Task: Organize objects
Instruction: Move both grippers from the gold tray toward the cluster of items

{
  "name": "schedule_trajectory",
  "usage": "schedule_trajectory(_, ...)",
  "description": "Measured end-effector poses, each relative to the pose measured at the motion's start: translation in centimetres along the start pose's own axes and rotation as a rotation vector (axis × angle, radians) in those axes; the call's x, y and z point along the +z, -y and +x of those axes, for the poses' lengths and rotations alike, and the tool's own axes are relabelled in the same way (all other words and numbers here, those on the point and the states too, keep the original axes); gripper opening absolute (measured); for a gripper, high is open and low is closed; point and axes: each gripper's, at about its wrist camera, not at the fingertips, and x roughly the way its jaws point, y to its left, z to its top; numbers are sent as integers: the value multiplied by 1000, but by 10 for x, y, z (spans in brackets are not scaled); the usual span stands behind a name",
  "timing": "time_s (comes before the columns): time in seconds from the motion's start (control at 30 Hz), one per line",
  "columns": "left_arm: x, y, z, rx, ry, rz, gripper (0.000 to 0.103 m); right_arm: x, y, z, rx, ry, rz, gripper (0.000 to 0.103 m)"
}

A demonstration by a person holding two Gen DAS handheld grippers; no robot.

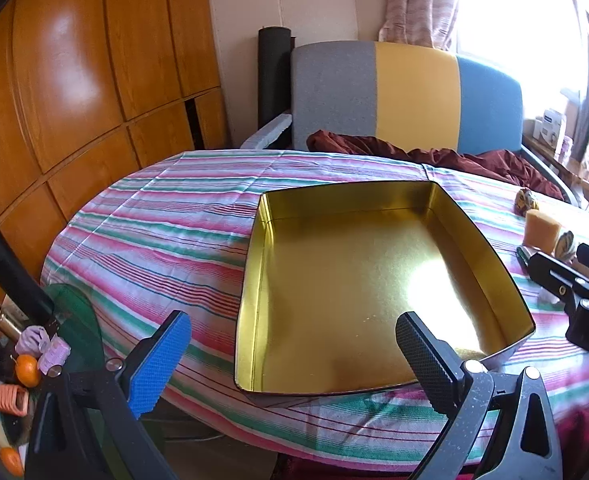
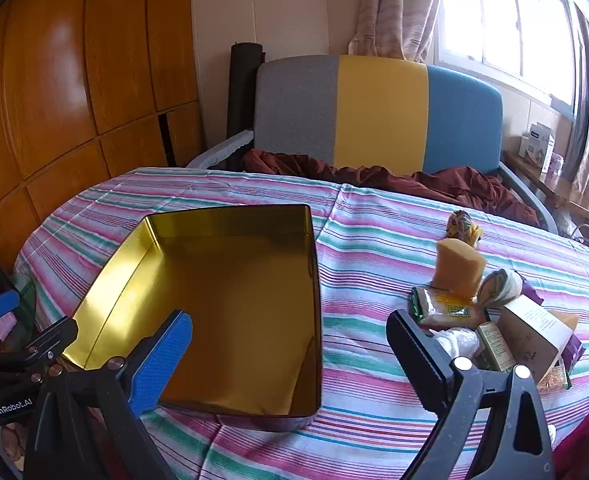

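Note:
A gold-lined tin box (image 1: 254,280) (image 2: 106,280) lies open and empty on the striped tablecloth. My left gripper (image 1: 294,360) hovers open over its near edge, nothing between the fingers. My right gripper (image 2: 290,360) is open too, above the tin's near right corner. A cluster of small items sits right of the tin: an orange sponge (image 2: 458,268) (image 1: 542,230), a snack packet (image 2: 446,310), a rolled sock (image 2: 498,286), a brown carton (image 2: 534,334), a small green box (image 2: 494,346) and a patterned bundle (image 2: 460,224) (image 1: 524,200).
The round table (image 2: 374,240) has a multicoloured sofa (image 2: 374,112) with a maroon cloth (image 2: 434,184) behind it. Wooden cabinets (image 1: 74,80) stand at left. A side stand with oranges (image 1: 28,368) and clutter lies below the table's left edge. The right gripper's body (image 1: 574,292) shows at the left view's right.

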Motion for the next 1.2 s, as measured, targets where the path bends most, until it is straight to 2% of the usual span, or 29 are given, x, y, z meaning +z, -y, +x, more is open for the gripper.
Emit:
schedule_trajectory(0.23,-2,9,2,-41,-17,29,103,0,25,-3,-29,1,51,99)
schedule_trajectory(0.4,-4,12,9,-106,-73,13,103,4,57,-9,-57,8,116,99)
schedule_trajectory(0.53,-4,21,15,-149,-97,31,103,6,100,-18,-100,6,201,99)
schedule_trajectory(0.8,5,56,14,-312,-114,103,103,13,215,-38,-221,-3,435,100)
schedule_trajectory(0.93,13,75,19,-397,-151,105,103,12,259,-39,-256,-13,489,100)
schedule_trajectory(1.07,19,102,17,-417,-149,158,103,0,293,-31,-260,-33,532,100)
schedule_trajectory(1.2,26,134,18,-457,-158,223,103,-24,318,-24,-218,-70,667,100)
